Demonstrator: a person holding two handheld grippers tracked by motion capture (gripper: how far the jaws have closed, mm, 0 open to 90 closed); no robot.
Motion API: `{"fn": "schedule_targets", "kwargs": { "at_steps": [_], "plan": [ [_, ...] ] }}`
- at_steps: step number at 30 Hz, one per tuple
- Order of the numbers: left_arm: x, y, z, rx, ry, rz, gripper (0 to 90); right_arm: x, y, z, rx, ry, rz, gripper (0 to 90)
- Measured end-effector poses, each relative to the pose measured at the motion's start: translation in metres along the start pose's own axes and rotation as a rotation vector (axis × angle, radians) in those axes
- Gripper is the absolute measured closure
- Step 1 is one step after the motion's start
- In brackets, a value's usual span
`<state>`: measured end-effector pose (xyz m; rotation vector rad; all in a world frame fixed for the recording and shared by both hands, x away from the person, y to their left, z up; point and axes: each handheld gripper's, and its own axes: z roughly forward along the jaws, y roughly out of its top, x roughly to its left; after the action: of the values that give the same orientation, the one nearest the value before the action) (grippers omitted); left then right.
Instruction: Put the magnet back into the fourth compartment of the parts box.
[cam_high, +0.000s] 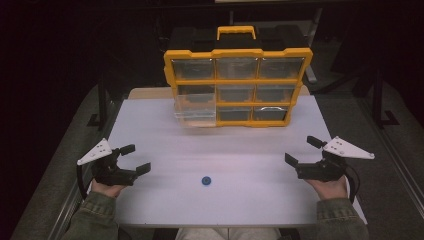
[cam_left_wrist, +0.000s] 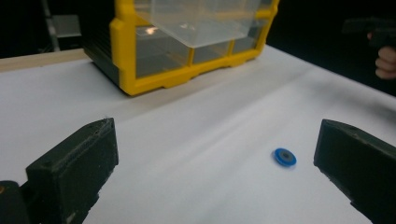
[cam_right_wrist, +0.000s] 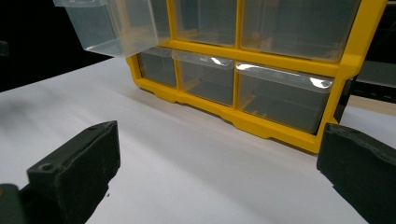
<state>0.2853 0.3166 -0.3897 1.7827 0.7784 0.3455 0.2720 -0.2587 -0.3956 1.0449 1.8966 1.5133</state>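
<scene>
We are holding both the left gripper (cam_high: 136, 159) and right gripper (cam_high: 303, 150) wide open and empty, blue disc (cam_high: 205, 180), possibly a washer, lying at six o'clock from the pulled-out drawer (cam_high: 195, 111).

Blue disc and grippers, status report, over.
Left gripper and right gripper open, empty. Blue disc flat on table, untouched. Path clear; clear drawer pulled out.

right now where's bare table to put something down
Free: the white table between the small blue disc and the yellow drawer organizer, and either side of the disc. Crowded: under the pulled-out clear plastic drawer.
</scene>
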Motion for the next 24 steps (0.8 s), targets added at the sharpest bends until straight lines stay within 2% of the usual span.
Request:
{"fn": "schedule_targets", "kwargs": {
  "at_steps": [4,16,24],
  "plan": [
    [-0.004,0.007,0.006,0.016,-0.022,0.013,0.0,0.000,0.000,0.000,0.001,0.001,-0.001,0.0],
    [-0.006,0.024,0.014,0.068,-0.011,0.053,0.0,0.000,-0.001,0.000,0.005,0.006,0.001,0.0],
    [-0.013,0.034,0.028,0.102,-0.039,0.088,0.0,0.001,-0.001,0.001,0.012,0.011,0.000,0.0]
  ]
}}
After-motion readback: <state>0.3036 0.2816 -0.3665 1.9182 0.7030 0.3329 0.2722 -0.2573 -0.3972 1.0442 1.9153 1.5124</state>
